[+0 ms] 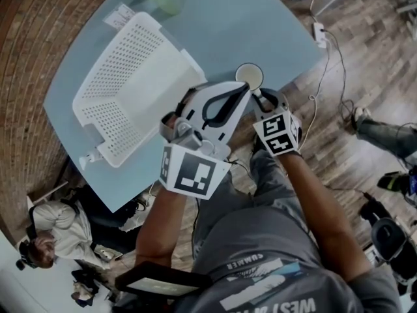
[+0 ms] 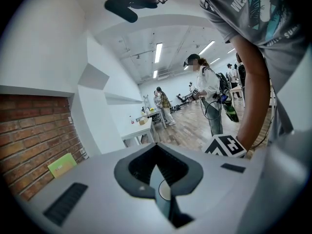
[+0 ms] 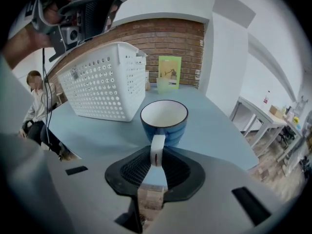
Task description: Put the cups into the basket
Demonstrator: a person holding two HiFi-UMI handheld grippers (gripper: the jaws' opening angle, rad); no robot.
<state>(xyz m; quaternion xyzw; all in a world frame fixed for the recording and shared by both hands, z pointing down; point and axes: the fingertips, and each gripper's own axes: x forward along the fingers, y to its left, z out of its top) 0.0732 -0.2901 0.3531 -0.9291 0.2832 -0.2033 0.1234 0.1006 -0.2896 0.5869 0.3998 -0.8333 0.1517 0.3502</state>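
The blue cup [image 3: 164, 118] stood upright on the worktop [image 3: 219, 135], close to its edge and near the white basket [image 3: 105, 82]. Its handle pointed at the right hand-held gripper [image 3: 157, 156], whose jaws were closed partway onto that handle, probably so the cup could be lifted across. The left hand-held gripper [image 2: 157, 152] hung raised alongside, jaws together and empty, apparently just out of the way.

Materials and finishes at the table.
Glossy glazed ceramic cup [image 3: 164, 118]; white perforated plastic basket [image 3: 105, 82]; smooth matt table [image 3: 209, 126]; rough brick wall [image 3: 161, 38].
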